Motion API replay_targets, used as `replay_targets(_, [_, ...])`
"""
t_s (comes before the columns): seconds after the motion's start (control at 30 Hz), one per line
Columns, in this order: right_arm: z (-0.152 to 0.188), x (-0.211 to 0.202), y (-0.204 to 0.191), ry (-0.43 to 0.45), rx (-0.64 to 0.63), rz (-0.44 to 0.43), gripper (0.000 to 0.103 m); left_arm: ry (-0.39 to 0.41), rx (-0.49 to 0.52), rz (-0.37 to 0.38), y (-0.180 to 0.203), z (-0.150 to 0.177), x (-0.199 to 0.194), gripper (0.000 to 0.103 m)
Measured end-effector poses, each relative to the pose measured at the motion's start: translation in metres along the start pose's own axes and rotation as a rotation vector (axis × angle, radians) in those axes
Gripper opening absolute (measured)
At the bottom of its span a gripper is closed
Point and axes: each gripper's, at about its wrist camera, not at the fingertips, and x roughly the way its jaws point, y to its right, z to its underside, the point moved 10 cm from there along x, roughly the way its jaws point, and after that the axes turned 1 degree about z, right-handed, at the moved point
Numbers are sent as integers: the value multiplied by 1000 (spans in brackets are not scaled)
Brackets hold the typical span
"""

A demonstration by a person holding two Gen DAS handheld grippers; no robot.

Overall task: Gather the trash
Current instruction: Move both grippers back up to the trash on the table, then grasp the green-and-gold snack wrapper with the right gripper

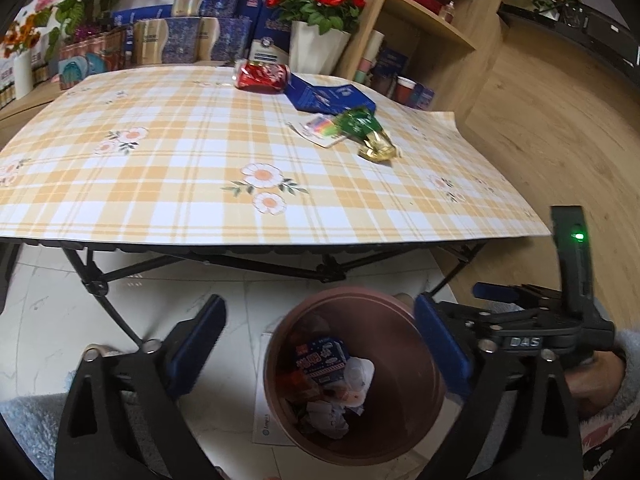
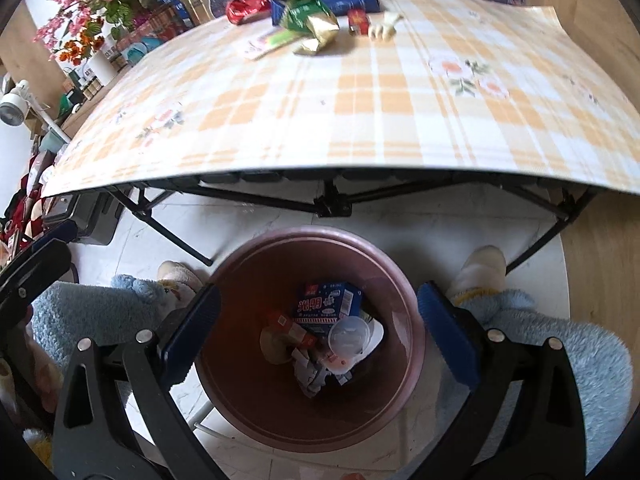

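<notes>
You hold the left gripper and the right gripper above the brown bin on the floor, jaws apart and empty, positioned for dropping. Remaining trash lies at the desk's far right: red can, blue carton, green wrapper. Plaid cloth; boxes and flowers behind.
</notes>
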Motion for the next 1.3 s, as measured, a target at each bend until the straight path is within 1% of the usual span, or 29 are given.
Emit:
replay_targets(0.1, [-10, -10, -2, 29, -21, -11, 97, 10, -25, -19, -8, -4, -1, 97])
replay_targets(0.23, [-33, -29, -6, 117, -120, 7, 97, 28, -63, -72, -23, -11, -3, 97])
replay_targets(0.3, [-47, -35, -6, 144, -169, 25, 97, 54, -75, -86, -30, -18, -7, 97])
replay_targets(0.37, [-65, -43, -7, 187, -213, 15, 97, 79, -74, -95, -34, -25, -11, 97])
replay_targets(0.47, [-90, -45, -8, 225, -241, -20, 97, 111, -54, -152, -44, -38, -15, 97])
replay_targets(0.53, [-114, -42, -4, 265, -257, 0, 97, 121, -52, -171, -49, -45, -16, 97])
replay_targets(0.6, [-131, -36, -2, 269, -263, 21, 97, 135, -51, -196, -57, -56, -16, 97])
replay_targets(0.63, [-144, -26, 0, 248, -264, 5, 97, 141, -50, -206, -59, -60, -16, 97])
replay_targets(0.67, [-150, -21, 0, 235, -262, 9, 97, 148, -49, -217, -64, -68, -16, 97])
replay_targets(0.7, [-164, -13, 4, 224, -254, 32, 97, 153, -50, -223, -66, -72, -16, 97])
replay_targets(0.8, [-188, 3, 6, 230, -249, 18, 97, 157, -66, -237, -75, -85, -14, 97])
replay_targets(0.87, [-205, 17, 5, 224, -263, 21, 96, 146, -93, -223, -81, -92, -10, 97])
replay_targets(0.9, [-210, 24, 3, 220, -278, 21, 95, 137, -112, -208, -84, -95, -7, 97])
replay_targets(0.97, [-220, 35, -4, 215, -319, 17, 81, 122, -132, -203, -88, -97, -3, 97])
replay_targets(1.1, [-230, 53, -18, 200, -376, 0, 68, 90, -163, -205, -96, -99, 5, 97])
replay_targets(1.17, [-231, 62, -21, 182, -389, -2, 57, 82, -177, -190, -97, -100, 9, 97])
replay_targets(1.2, [-231, 66, -21, 172, -390, -5, 53, 77, -185, -185, -98, -100, 11, 97])
replay_targets(1.27, [-229, 74, -22, 151, -387, -24, 30, 69, -196, -179, -98, -99, 15, 97])
replay_targets(1.3, [-227, 75, -22, 147, -382, -35, 30, 67, -200, -173, -98, -99, 16, 97])
